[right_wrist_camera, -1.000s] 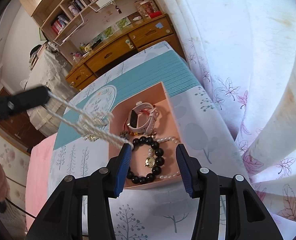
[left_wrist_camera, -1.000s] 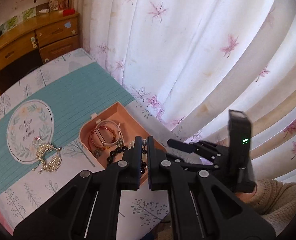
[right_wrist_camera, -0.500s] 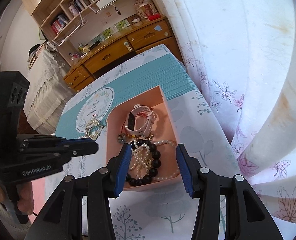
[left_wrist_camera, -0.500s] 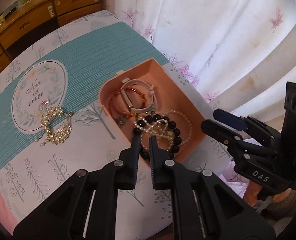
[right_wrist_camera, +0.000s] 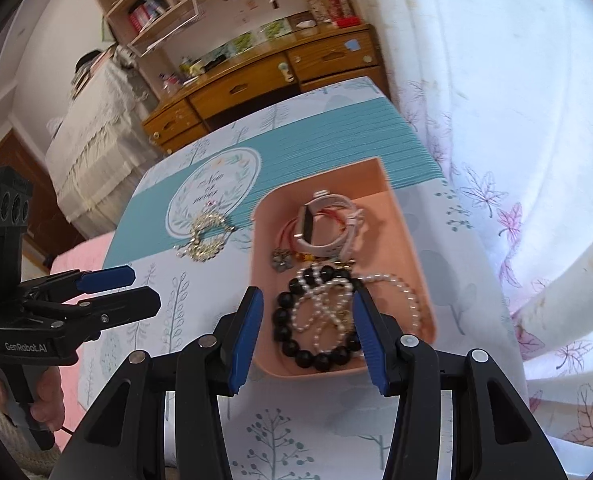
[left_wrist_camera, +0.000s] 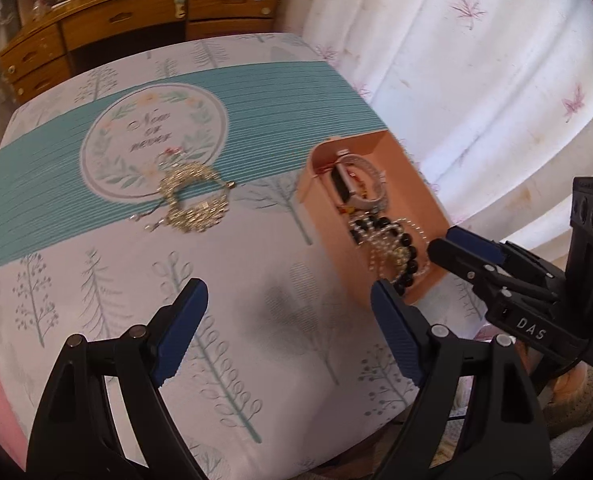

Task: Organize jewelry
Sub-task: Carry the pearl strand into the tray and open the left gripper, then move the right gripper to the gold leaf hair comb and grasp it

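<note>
Glossy black beads (right_wrist_camera: pixel 296 344), pearly strand (right_wrist_camera: pixel 328 312), matt pink tray (right_wrist_camera: pixel 412 256), glittering metal necklace (left_wrist_camera: pixel 192 200), printed cloth worktop (left_wrist_camera: pixel 256 320).

Bare tablecloth (left_wrist_camera: pixel 256 344) lies clear between the gold necklace (left_wrist_camera: pixel 192 200) and the pink tray (left_wrist_camera: pixel 416 216); the curtain (right_wrist_camera: pixel 516 160) hangs close behind the tray.

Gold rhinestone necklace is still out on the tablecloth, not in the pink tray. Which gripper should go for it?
Left. The left gripper, jaws opening and empty, hangs over bare cloth on the gold rhinestone necklace's side. The right gripper hovers over the pink tray, across from the necklace.
</note>
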{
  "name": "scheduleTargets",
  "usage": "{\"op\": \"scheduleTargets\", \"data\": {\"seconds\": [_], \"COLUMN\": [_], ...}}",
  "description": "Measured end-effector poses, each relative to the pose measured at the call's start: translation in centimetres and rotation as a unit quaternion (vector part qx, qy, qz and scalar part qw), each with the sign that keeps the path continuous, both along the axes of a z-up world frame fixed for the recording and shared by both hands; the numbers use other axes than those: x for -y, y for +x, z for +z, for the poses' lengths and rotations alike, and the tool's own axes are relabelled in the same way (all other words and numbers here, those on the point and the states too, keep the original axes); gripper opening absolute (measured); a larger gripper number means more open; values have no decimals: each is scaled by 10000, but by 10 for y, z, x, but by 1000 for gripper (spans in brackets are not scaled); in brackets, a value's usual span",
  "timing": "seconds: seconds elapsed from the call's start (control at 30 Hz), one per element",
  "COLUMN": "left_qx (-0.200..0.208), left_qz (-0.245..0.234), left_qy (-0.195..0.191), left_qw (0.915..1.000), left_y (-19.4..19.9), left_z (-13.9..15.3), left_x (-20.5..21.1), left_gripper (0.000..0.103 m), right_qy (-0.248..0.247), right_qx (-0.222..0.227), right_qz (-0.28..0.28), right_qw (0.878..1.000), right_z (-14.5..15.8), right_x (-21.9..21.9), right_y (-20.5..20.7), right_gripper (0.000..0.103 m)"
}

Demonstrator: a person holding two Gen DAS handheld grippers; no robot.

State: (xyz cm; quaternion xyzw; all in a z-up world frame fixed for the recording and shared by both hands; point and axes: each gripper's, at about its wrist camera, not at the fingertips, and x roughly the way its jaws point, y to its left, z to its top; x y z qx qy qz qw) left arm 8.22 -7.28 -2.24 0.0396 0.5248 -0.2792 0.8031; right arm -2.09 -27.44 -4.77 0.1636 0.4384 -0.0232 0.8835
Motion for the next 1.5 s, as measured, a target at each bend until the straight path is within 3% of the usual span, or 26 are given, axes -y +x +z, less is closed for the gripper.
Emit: {"op": "scheduleTargets", "data": {"seconds": [0.3,0.47,0.63,0.83,0.97,1.1,1.23,1.5], "left_qx": [111,334,232,272,339,265,262,300], "left_qz": [629,1194,1533,1676,1709,1791,1884,2014], "left_qy": [124,102,19,66,104,25,-3,-9], "left_qw": [9979,9922,9879,9855,9846,9835,9817,9791], "left_y": [-3,8,25,41,53,67,80,108], "left_z": [-4,1,-5,-13,-17,-26,-32,-40], "left_x": [-55,-89,-118,-134,-142,-152,-160,-167], "left_gripper": [82,82,82,82,82,82,82,82], "right_qy": [-265,-266,-170,-105,-323,-619,-636,-889], "right_qx": [-158,-196,-287,-469,-620,-699,-871,-1151], "right_qz": [593,960,1355,1600,1885,2130,2130,1928], "right_qw": [9978,9948,9902,9859,9796,9726,9711,9704], "right_z": [2,4,5,-6,-26,-46,-62,-82], "right_x": [-52,-83,-114,-138,-159,-179,-188,-192], "right_y": [31,59,94,141,169,191,211,230], "right_gripper": [47,47,47,47,47,37,27,26]}}
